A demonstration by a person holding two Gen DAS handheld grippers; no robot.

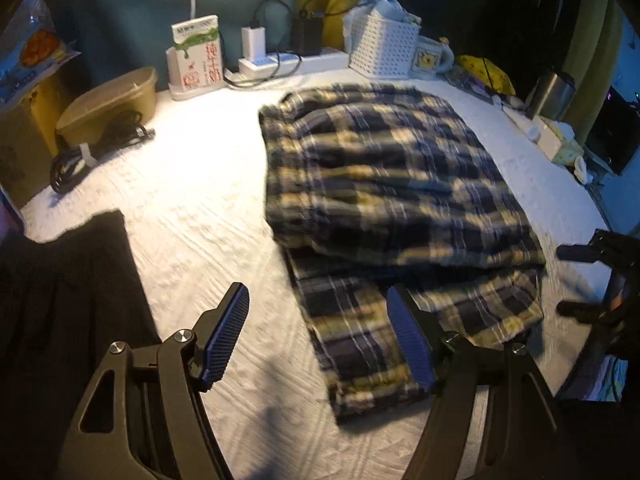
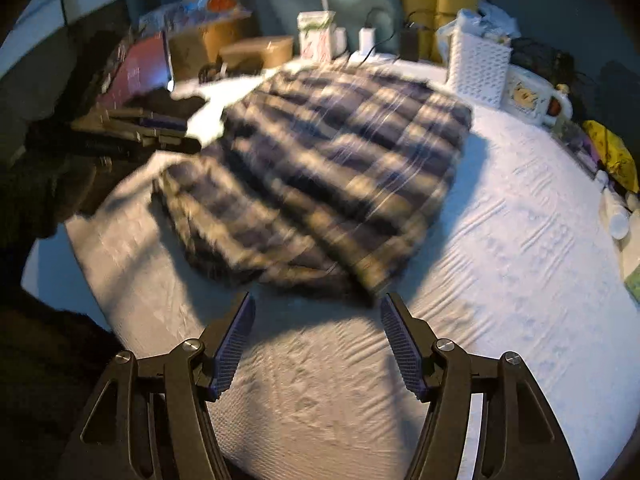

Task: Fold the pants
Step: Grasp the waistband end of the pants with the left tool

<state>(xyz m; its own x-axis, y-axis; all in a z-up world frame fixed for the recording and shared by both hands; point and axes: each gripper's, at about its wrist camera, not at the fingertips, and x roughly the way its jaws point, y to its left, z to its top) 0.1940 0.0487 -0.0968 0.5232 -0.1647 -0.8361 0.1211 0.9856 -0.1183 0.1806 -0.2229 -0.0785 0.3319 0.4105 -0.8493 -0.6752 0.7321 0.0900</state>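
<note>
Pants [image 1: 384, 184], plaid in navy, yellow and white, folded over on the white textured surface [image 1: 192, 200], upper layer bunched on top of a flatter layer reaching toward the near edge. Left gripper [image 1: 316, 336] low over that near end, jaws spread and released, nothing between them, blue ribbed pad [image 1: 412, 344] above the plaid cloth, the other above bare surface. Right gripper [image 2: 318, 336] just short of the nearest fold of the pants, jaws likewise apart and empty, over bare white surface; also visible at the right edge of the left wrist view as dark fingers [image 1: 580, 254]. Behind the pants along the back: white perforated basket [image 1: 384, 46], mug [image 1: 432, 58], power strip [image 1: 288, 62] with chargers plugged in, small carton [image 1: 196, 56], tan lidded tub [image 1: 108, 100], coiled black cable [image 1: 92, 152]. Dark cloth [image 1: 68, 304] at left edge.
</note>
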